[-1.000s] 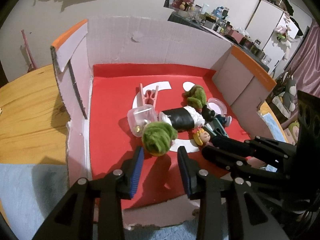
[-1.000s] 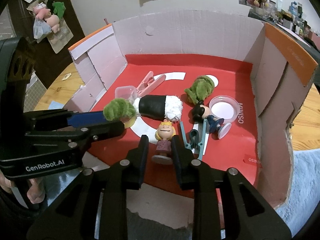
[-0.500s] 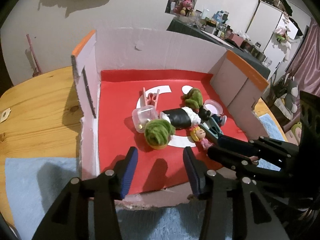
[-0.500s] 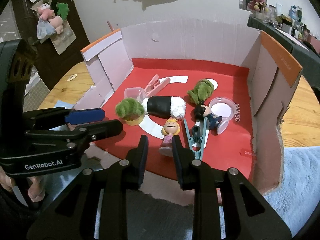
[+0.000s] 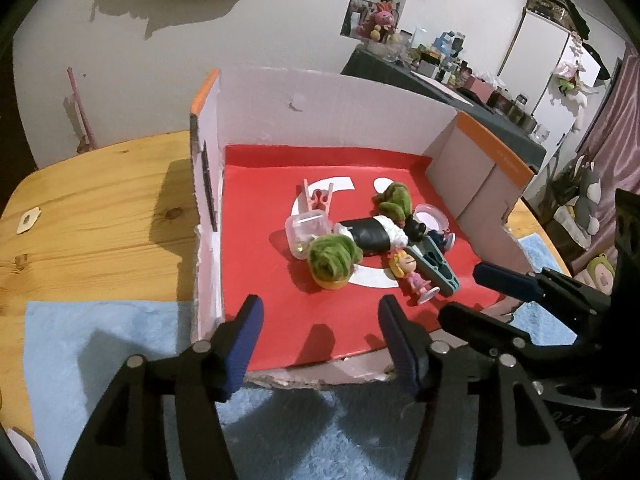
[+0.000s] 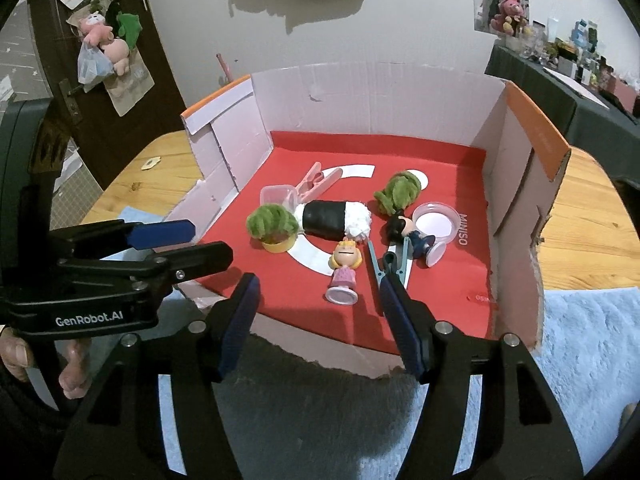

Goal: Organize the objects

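Note:
A cardboard box (image 5: 304,92) (image 6: 376,92) with a red floor holds a green fuzzy plant in a yellow pot (image 5: 334,256) (image 6: 274,228), a black and white roll (image 5: 372,234) (image 6: 334,220), a blonde doll in pink (image 5: 412,272) (image 6: 344,266), a teal clip (image 5: 438,268) (image 6: 390,266), a pink clip (image 5: 318,200) (image 6: 318,180), a second green plush (image 5: 394,200) (image 6: 398,192), a dark-haired figure (image 6: 408,234) and clear containers (image 5: 310,230) (image 6: 436,220). My left gripper (image 5: 320,344) and right gripper (image 6: 320,320) are both open and empty, held at the box's torn front edge.
The box stands on a wooden table (image 5: 100,208) (image 6: 580,220) with a light blue cloth (image 5: 100,344) (image 6: 588,360) under its front. Each gripper shows in the other's view, the right one (image 5: 508,300) and the left one (image 6: 168,248). A cluttered counter (image 5: 460,76) stands behind.
Both grippers have pulled back out of the box and opened wider. The doll and the plant stay on the red floor.

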The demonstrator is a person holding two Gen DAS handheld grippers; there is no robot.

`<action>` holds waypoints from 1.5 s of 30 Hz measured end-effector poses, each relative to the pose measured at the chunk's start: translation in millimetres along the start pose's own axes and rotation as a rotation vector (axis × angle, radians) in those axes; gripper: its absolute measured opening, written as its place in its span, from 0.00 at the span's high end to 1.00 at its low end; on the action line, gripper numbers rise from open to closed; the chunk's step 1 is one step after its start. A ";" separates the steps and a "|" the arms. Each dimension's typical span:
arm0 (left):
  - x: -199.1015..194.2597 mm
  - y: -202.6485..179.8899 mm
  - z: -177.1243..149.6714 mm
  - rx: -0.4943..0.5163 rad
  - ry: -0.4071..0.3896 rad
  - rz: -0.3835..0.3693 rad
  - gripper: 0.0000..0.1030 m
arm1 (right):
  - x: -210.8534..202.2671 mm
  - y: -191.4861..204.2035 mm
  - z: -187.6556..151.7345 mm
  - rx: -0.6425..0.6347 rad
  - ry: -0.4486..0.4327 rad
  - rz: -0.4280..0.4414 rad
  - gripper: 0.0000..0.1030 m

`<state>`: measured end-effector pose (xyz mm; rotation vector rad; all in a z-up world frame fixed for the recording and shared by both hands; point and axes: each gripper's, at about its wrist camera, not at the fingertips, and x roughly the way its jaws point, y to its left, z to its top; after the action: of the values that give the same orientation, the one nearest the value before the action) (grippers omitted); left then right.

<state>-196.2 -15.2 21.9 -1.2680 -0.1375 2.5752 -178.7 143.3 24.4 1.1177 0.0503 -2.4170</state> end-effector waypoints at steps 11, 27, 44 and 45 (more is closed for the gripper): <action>-9.2 -1.1 -3.6 0.002 -0.023 0.022 0.31 | -8.4 1.9 -3.9 0.016 -0.015 -0.008 0.36; -19.2 -4.7 -6.8 0.005 -0.056 0.037 0.22 | -23.0 3.6 -7.6 0.052 -0.043 -0.049 0.26; -24.4 -11.4 -21.1 0.021 -0.101 0.072 0.13 | -32.9 7.3 -20.9 0.058 -0.129 -0.125 0.26; -24.9 -11.9 -22.2 0.022 -0.101 0.071 0.13 | -33.1 7.5 -22.0 0.059 -0.128 -0.129 0.26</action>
<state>-161.9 -11.5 29.8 -1.1546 -0.0844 2.6945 -141.4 154.9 35.1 1.0105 0.0100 -2.6157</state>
